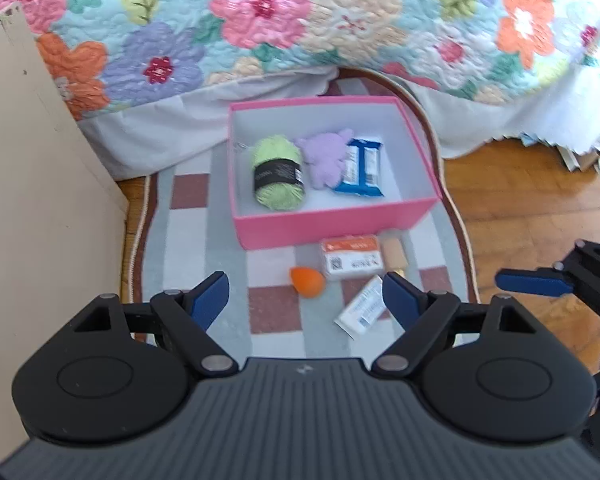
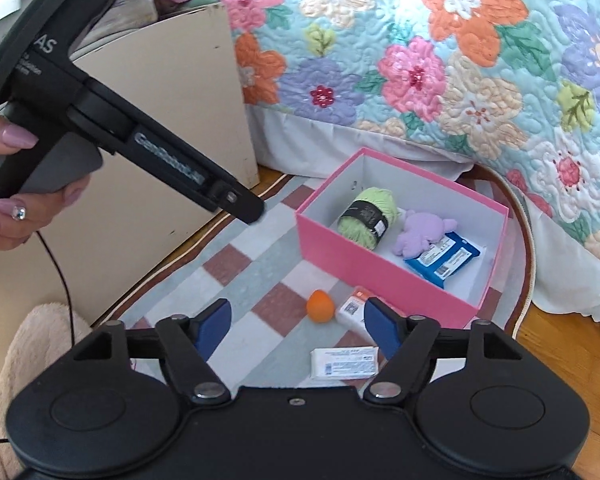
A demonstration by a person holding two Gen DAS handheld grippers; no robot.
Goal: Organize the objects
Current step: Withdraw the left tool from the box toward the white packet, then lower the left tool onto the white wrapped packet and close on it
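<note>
Lengthwise, yarn ball (image 1: 278, 174) toward box front (image 1: 332, 224)

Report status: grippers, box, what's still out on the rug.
Left gripper and right gripper open, empty. Pink box holds yarn, plush, blue packet. Orange sponge, packs still on rug. Path clear.

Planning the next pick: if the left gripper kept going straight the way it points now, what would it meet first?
Probably the orange egg-shaped sponge on the checked rug, roughly centred between the open left gripper fingers, with the white packet just beside it. Depth is unclear, so it could meet bare rug first.
</note>
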